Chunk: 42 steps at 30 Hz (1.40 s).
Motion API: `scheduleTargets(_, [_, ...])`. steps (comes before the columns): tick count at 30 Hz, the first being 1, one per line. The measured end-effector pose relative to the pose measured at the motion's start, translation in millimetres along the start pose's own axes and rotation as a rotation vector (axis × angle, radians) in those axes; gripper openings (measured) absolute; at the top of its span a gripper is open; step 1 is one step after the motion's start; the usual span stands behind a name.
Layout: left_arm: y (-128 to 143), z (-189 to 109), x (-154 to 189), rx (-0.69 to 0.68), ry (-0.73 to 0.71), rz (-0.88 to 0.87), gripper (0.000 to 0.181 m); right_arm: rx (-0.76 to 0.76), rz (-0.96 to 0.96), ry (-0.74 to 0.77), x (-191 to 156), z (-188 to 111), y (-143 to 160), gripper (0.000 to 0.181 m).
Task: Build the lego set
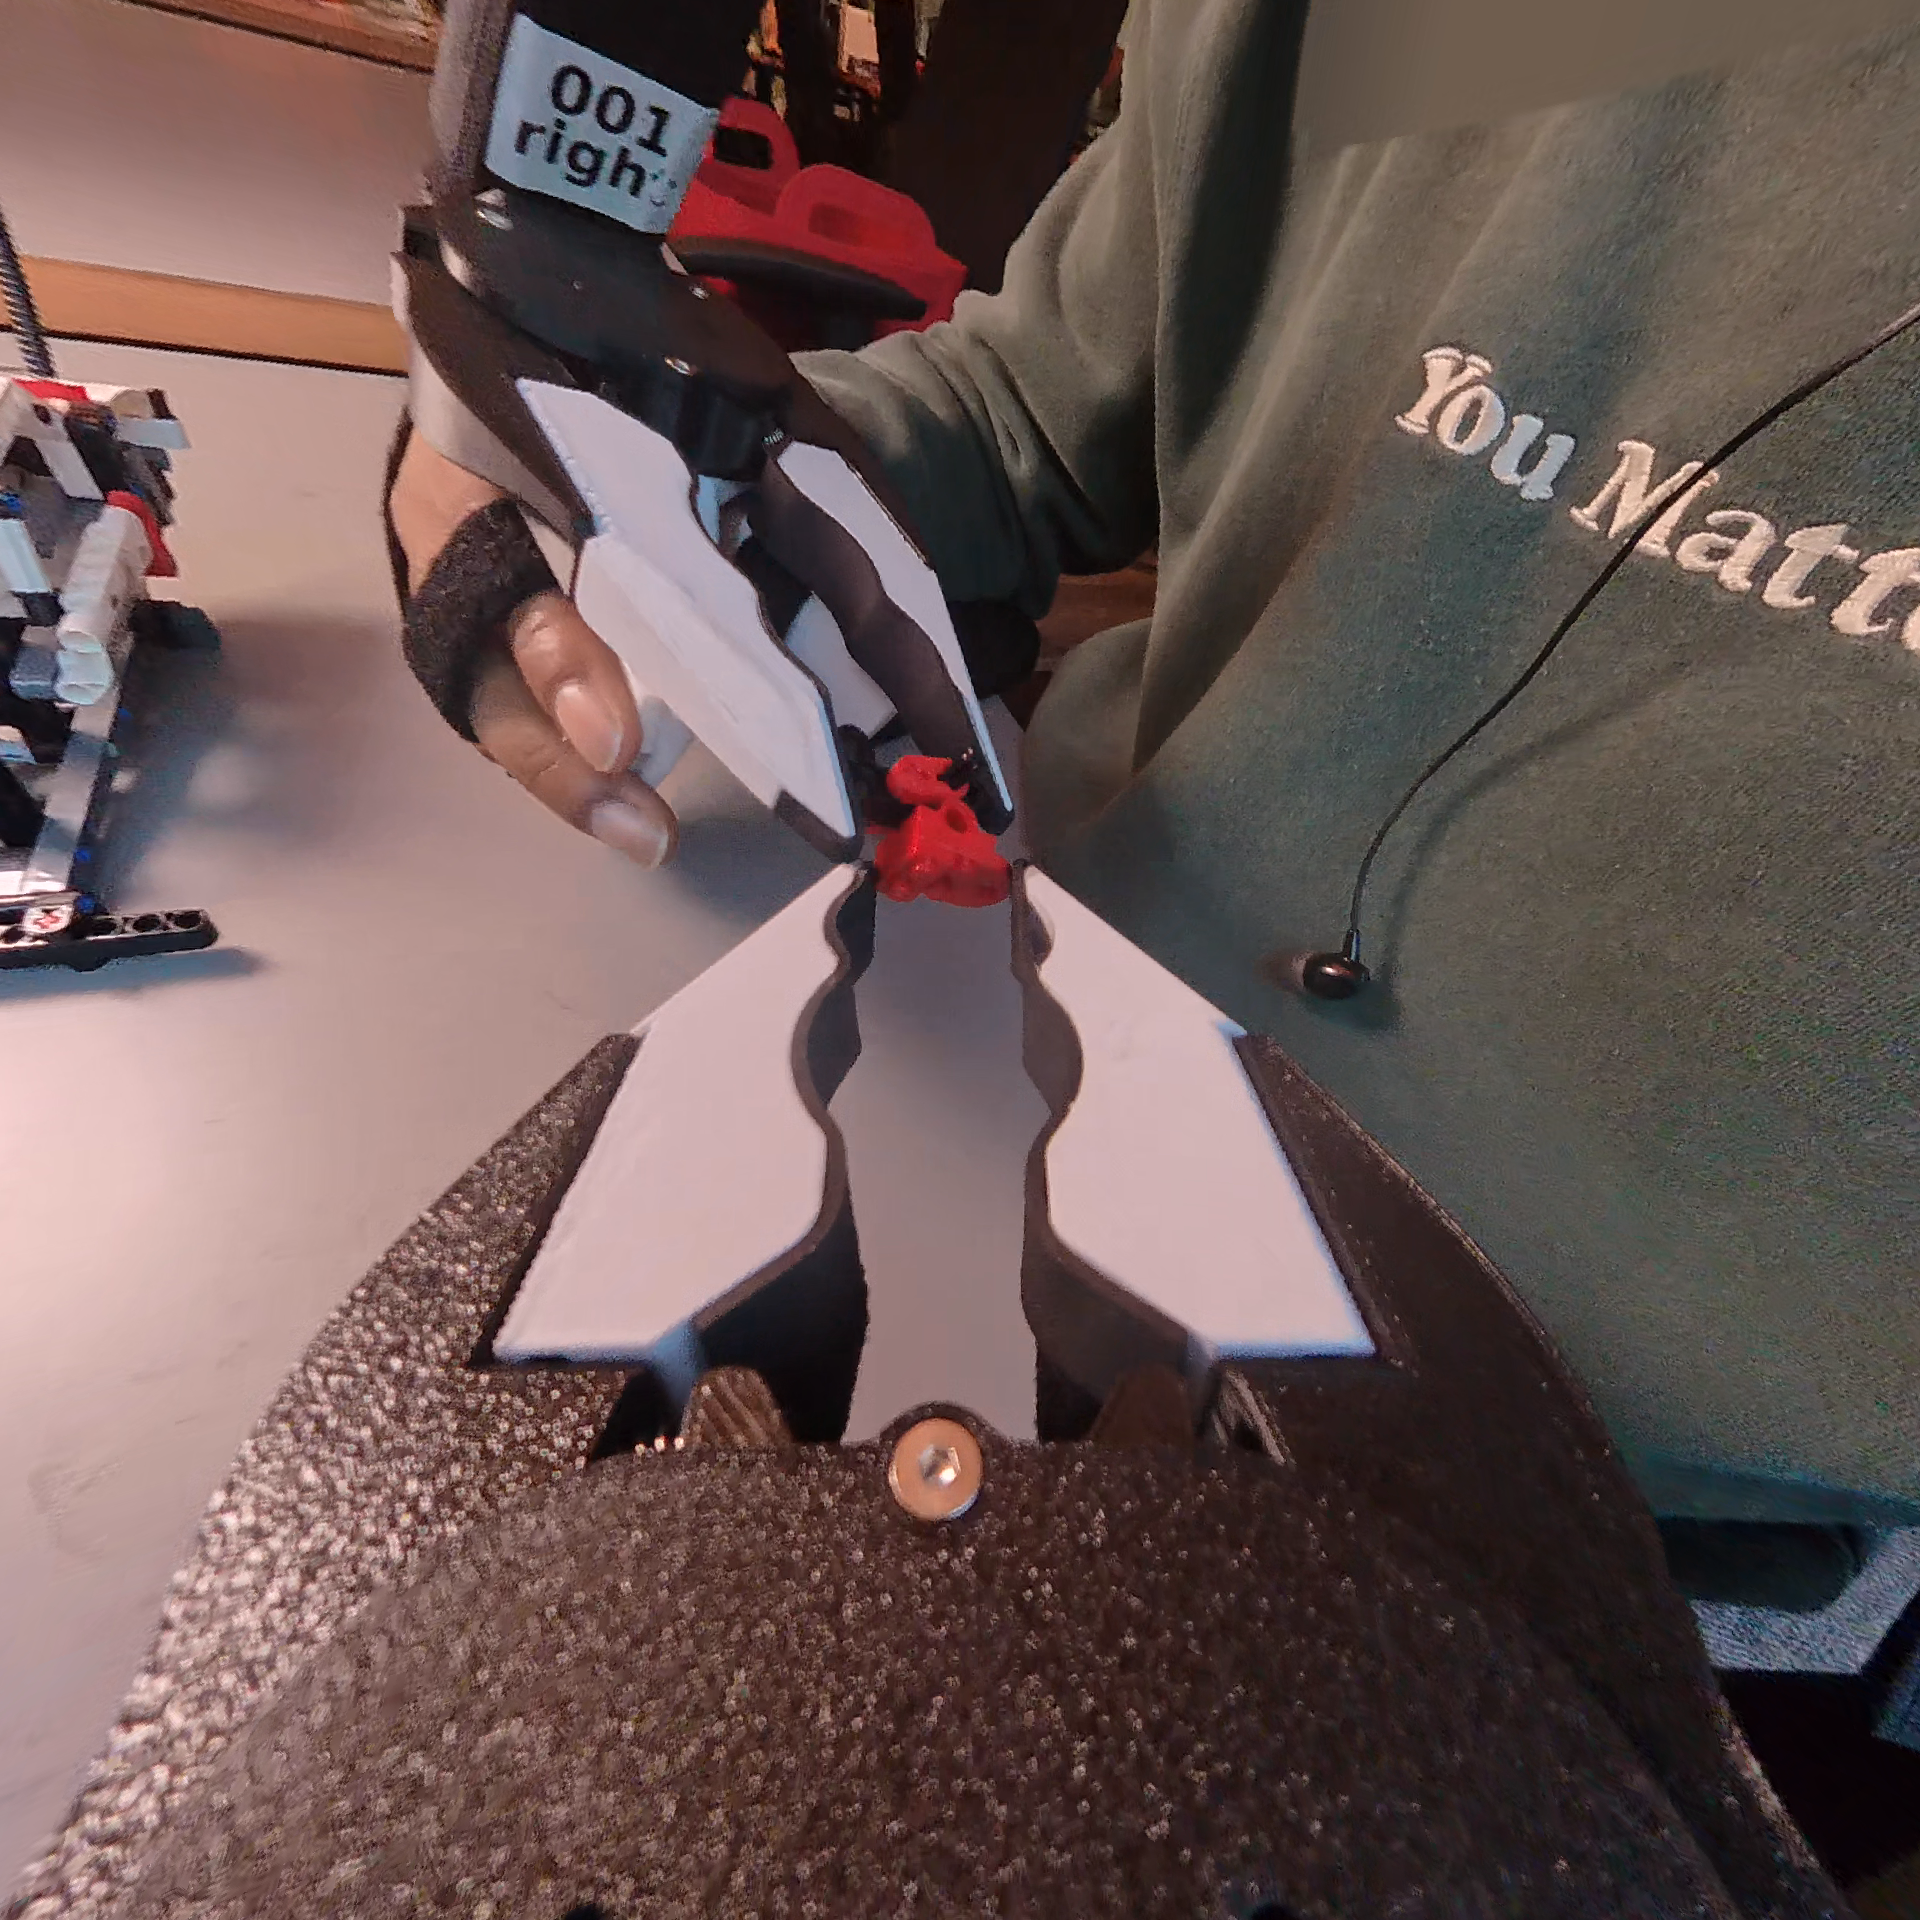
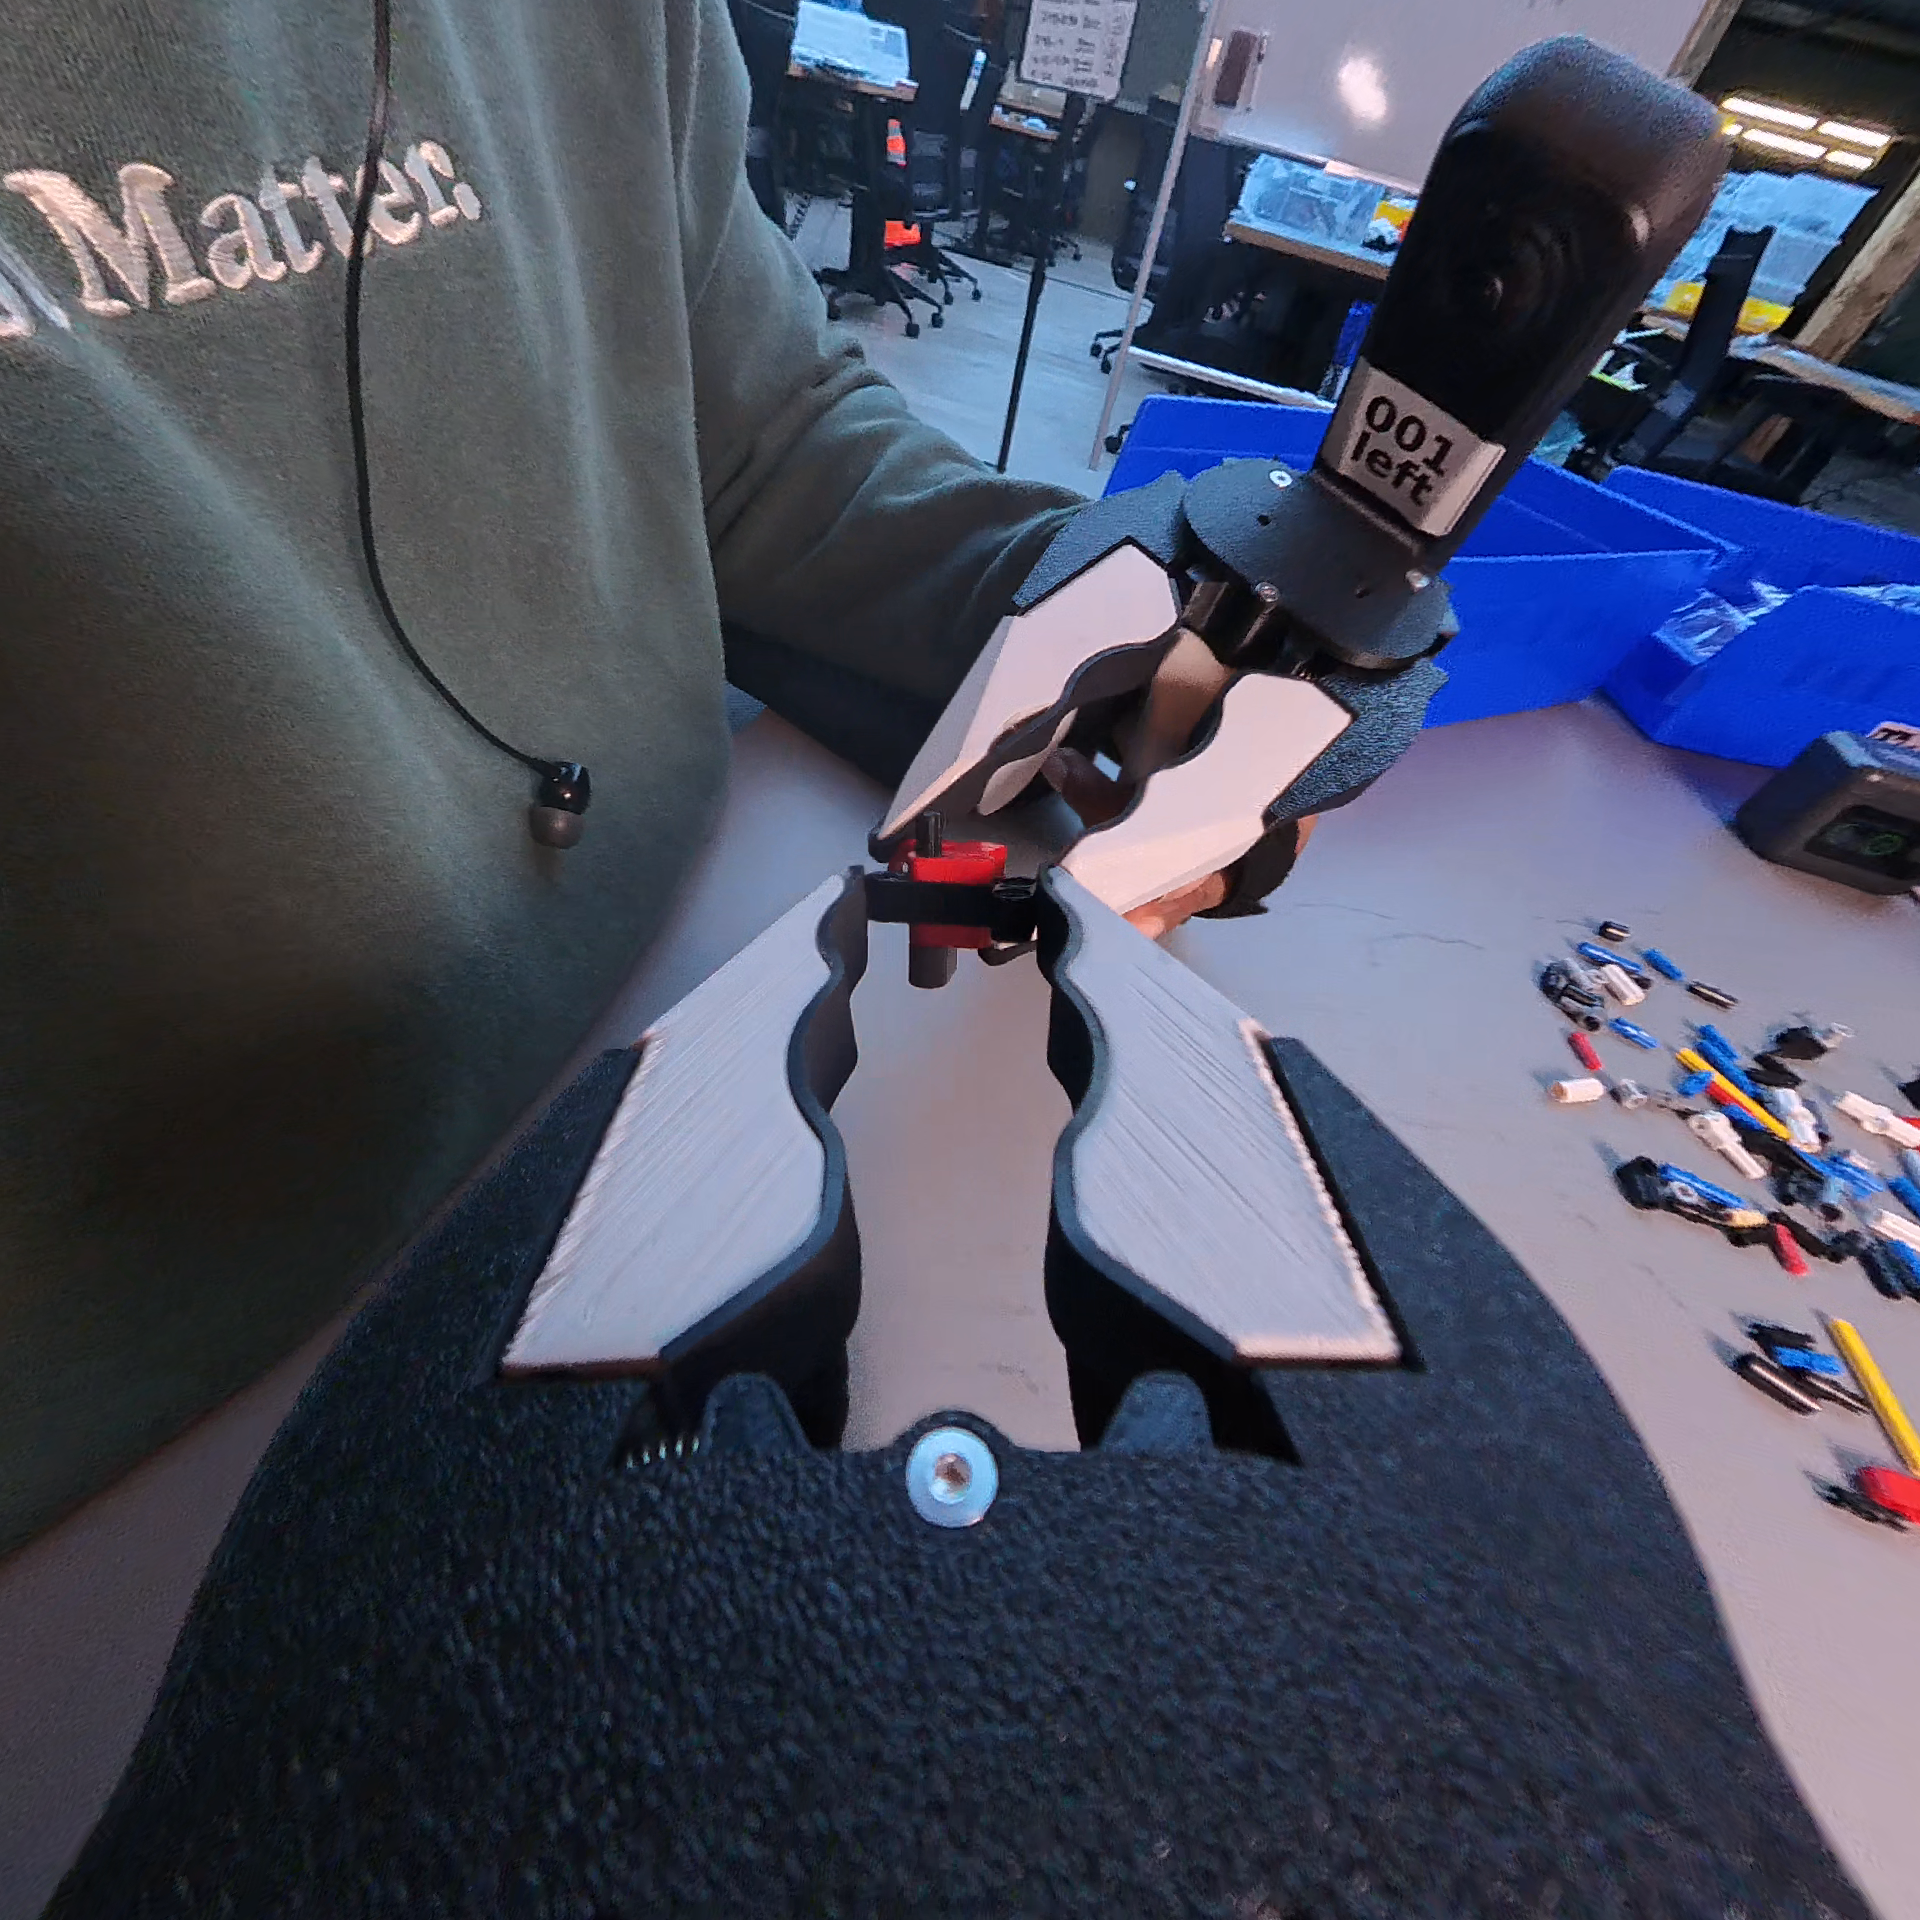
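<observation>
Your two grippers meet tip to tip above the near edge of the pale grey desk [image 2: 1455,852], just in front of your green sweatshirt [image 1: 1558,935]. The left gripper [image 1: 940,868] has its fingers narrowed around a small red lego piece [image 1: 935,847], the tips touching its sides. The right gripper [image 2: 951,883] pinches the same little assembly, seen from its side as a red block on a black connector [image 2: 951,899] with a dark pin hanging below. Which gripper bears the load is hard to judge, since the tips crowd together.

On the desk, a half-built model [image 1: 73,644] in white, black, grey and red stands toward the far left edge in the left wrist view. Off to the right in the right wrist view lies a scatter of loose pieces [image 2: 1745,1143], blue, black, white, red and yellow, somewhat blurred. Blue bins [image 2: 1558,603] line the far edge of the desk, with a small dark device [image 2: 1839,821] beside them.

Behind you the room opens into a workshop with other tables, office chairs [image 2: 904,239] and a whiteboard [image 2: 1382,73]. An earbud [image 2: 559,805] dangles on its black cord against your chest.
</observation>
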<state>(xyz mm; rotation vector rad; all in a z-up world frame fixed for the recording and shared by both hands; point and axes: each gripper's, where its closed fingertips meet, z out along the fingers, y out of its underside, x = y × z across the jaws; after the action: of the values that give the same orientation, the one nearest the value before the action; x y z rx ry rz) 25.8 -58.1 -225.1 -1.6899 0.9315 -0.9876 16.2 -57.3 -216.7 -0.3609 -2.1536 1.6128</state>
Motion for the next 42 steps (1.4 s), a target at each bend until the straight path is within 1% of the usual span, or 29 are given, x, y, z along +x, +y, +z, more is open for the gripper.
scheduleTargets(5, [4,2,8,-0.023,0.051,-0.015,0.025,0.007,0.032,-0.048,-7,3,0,0.032])
scheduleTargets(8, [4,0,3,-0.018,0.030,-0.020,0.025,0.005,0.034,-0.011,0,2,2,0.032])
scheduleTargets(10, [0,-6,-8,0.014,-0.024,-0.037,0.026,0.015,0.028,0.065,15,-3,3,0.032])
scheduleTargets(13, [-6,-20,-35,0.072,-0.167,-0.056,0.032,0.032,0.008,0.243,48,-14,4,0.032])
scheduleTargets(15, [-10,-28,-51,0.095,-0.280,-0.044,0.029,0.054,-0.001,0.323,61,-22,0,0.032])
scheduleTargets(17, [-16,-32,-56,0.125,-0.327,-0.027,0.021,0.066,-0.017,0.391,70,-26,-3,0.032])
scheduleTargets(20, [-25,-38,-64,0.168,-0.420,0.021,0.017,0.060,-0.031,0.439,76,-26,-2,0.032])
scheduleTargets(21, [-26,-39,-65,0.164,-0.441,0.036,0.012,0.062,-0.036,0.459,78,-27,-3,0.032])
scheduleTargets(23, [-24,-39,-68,0.136,-0.482,0.069,0.007,0.061,-0.035,0.473,80,-28,-2,0.032])
scheduleTargets(28, [-19,-44,-78,0.095,-0.571,0.092,0.004,0.002,-0.033,0.519,88,-28,7,0.032])
scheduleTargets(30, [-14,-47,-85,0.069,-0.601,0.067,0.003,-0.031,-0.010,0.538,92,-29,14,0.035])
scheduleTargets(32, [-3,-50,-93,0.014,-0.638,0.024,0.003,-0.054,0.022,0.556,97,-32,19,0.040])
scheduleTargets(34, [16,-50,-100,-0.080,-0.659,-0.047,0.003,-0.051,0.057,0.575,102,-38,19,0.045])
scheduleTargets(36, [34,-46,-104,-0.150,-0.647,-0.132,0.003,-0.042,0.078,0.601,107,-44,18,0.048])
scheduleTargets(39, [55,-37,-105,-0.228,-0.624,-0.211,0.003,-0.045,0.091,0.613,109,-47,19,0.049])
scheduleTargets(42, [64,-37,-109,-0.281,-0.659,-0.221,0.003,-0.068,0.098,0.623,111,-48,23,0.048])
